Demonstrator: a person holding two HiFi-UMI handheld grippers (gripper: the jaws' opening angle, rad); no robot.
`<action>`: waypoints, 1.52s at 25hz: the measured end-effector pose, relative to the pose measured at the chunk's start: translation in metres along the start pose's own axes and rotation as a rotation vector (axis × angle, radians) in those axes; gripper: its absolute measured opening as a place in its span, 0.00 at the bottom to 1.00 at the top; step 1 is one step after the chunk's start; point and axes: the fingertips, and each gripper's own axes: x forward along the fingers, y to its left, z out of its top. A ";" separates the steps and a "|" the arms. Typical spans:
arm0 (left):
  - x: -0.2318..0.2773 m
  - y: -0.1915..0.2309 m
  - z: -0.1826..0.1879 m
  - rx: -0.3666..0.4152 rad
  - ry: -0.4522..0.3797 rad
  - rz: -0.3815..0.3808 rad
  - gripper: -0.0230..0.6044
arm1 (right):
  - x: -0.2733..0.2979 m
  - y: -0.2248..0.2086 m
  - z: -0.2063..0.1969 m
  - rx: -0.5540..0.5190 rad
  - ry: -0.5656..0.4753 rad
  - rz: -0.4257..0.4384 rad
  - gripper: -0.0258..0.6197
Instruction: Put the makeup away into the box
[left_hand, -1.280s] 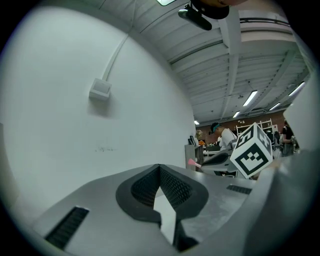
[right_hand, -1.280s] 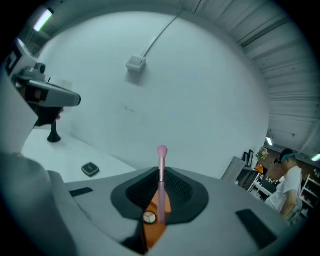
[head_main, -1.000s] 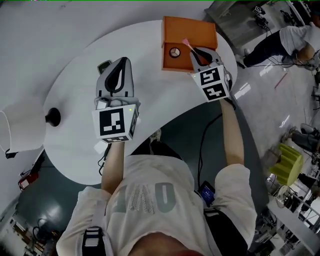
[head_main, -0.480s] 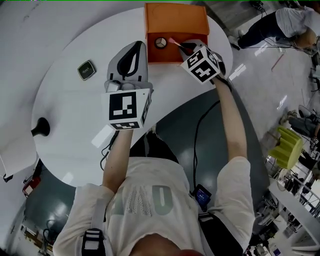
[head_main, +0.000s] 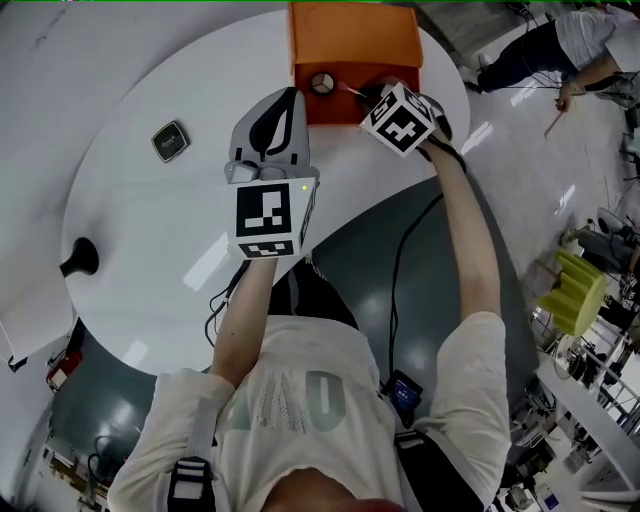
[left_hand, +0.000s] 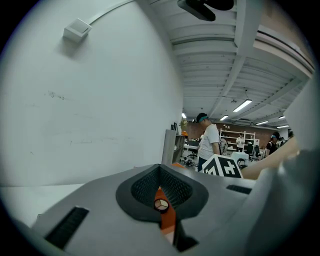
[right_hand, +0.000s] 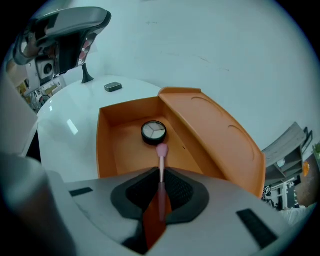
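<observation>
An orange box (head_main: 352, 40) stands open at the table's far edge, its lid (right_hand: 215, 135) tilted back. Inside lies a round eyeshadow compact (head_main: 322, 83) (right_hand: 153, 132). My right gripper (head_main: 378, 97) (right_hand: 161, 176) points steeply down over the box's near right part. It is shut on a pink makeup brush (right_hand: 161, 162), whose tip hangs just short of the compact. My left gripper (head_main: 270, 120) (left_hand: 160, 187) hovers left of the box's front, jaws shut with nothing in them. Through its narrow slit I see the compact (left_hand: 161, 204).
A small dark square compact (head_main: 169, 140) (right_hand: 113, 87) lies on the white round table (head_main: 150, 230) to the left. A black stand (head_main: 80, 260) sits near the left edge. People stand beyond the table at upper right (head_main: 590, 50).
The right gripper has sunk and tipped down, bringing the brush into the box. The left gripper has moved right and forward, closer to the box's front.
</observation>
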 end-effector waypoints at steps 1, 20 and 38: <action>-0.001 -0.001 0.000 0.000 0.000 0.000 0.05 | 0.000 -0.002 -0.001 0.012 -0.005 -0.021 0.11; -0.037 0.014 0.045 0.035 -0.084 0.063 0.05 | -0.117 -0.018 0.078 0.158 -0.399 -0.268 0.19; -0.157 0.066 0.115 0.131 -0.288 0.286 0.05 | -0.287 0.091 0.199 0.538 -1.151 -0.337 0.05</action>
